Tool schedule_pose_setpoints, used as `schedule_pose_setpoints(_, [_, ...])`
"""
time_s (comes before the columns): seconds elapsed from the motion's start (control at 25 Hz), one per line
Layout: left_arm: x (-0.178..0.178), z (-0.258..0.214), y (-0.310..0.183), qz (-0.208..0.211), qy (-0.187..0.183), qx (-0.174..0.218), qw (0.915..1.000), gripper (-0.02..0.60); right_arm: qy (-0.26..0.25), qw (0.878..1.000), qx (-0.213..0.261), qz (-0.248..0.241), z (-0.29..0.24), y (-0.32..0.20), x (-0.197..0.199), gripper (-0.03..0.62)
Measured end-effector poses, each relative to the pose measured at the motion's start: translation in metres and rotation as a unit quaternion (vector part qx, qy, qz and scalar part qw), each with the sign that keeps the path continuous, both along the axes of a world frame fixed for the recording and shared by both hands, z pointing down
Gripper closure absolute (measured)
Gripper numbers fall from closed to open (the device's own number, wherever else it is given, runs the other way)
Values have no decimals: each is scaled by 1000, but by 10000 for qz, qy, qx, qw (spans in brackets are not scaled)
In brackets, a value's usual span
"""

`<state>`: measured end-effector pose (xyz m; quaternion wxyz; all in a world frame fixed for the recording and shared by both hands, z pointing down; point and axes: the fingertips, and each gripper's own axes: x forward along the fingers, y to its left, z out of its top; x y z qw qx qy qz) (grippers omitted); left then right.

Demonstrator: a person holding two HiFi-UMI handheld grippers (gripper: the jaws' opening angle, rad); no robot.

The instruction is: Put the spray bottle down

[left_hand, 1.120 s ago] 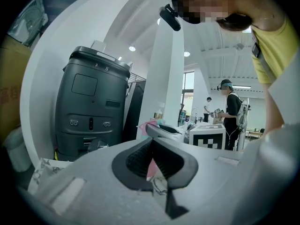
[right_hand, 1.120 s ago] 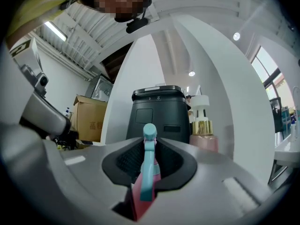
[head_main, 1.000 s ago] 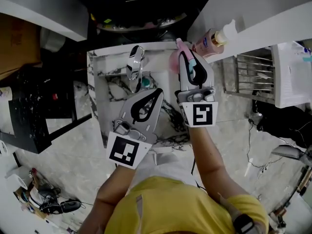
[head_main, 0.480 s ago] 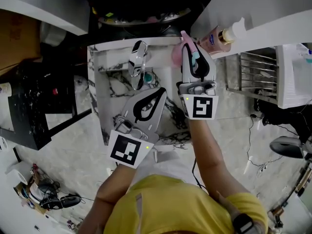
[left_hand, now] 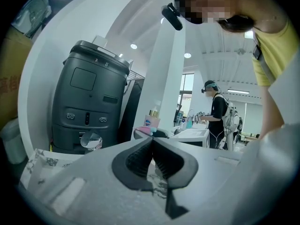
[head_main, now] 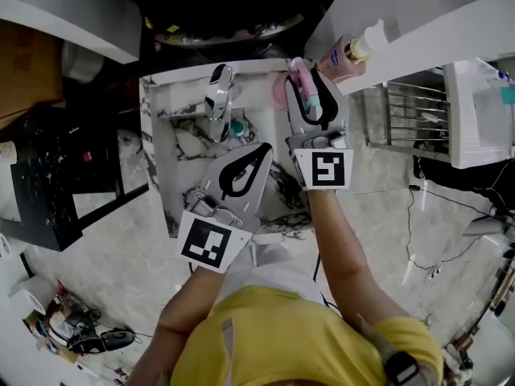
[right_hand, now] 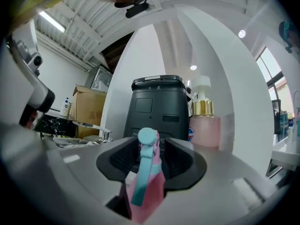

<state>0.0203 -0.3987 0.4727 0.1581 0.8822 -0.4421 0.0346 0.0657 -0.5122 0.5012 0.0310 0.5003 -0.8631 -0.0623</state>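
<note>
The pink spray bottle (head_main: 300, 84) with a light blue trigger head (right_hand: 146, 139) stands at the back right corner of the marble sink top (head_main: 165, 147). My right gripper (head_main: 308, 83) reaches level around it. Its jaws have just been opening and now stand wide, with the bottle (right_hand: 145, 184) between the pads and a gap on each side. My left gripper (head_main: 259, 153) hovers over the sink's front, shut with nothing in it, its pads meeting at the tips (left_hand: 152, 142).
A chrome faucet (head_main: 217, 99) stands at the sink's back left. A pink pump soap bottle (head_main: 342, 55) sits on the white ledge just right of the spray bottle. A black machine (right_hand: 157, 107) stands behind. A wire rack (head_main: 418, 123) lies to the right.
The right gripper's jaws have spread apart from the spray bottle, which stays standing between them. Both hands have kept their places.
</note>
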Motion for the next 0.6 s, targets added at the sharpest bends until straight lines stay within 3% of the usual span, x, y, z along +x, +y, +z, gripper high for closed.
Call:
schedule_pose_setpoints(0.44, [2, -29, 30, 20, -24, 267, 9996, 580, 225, 9987, -401, 203, -8, 46, 16, 404])
schedule_pose_setpoints(0.6, [1, -38, 44, -16, -44, 322, 9995, 580, 229, 9977, -505, 398, -20, 74, 29, 447])
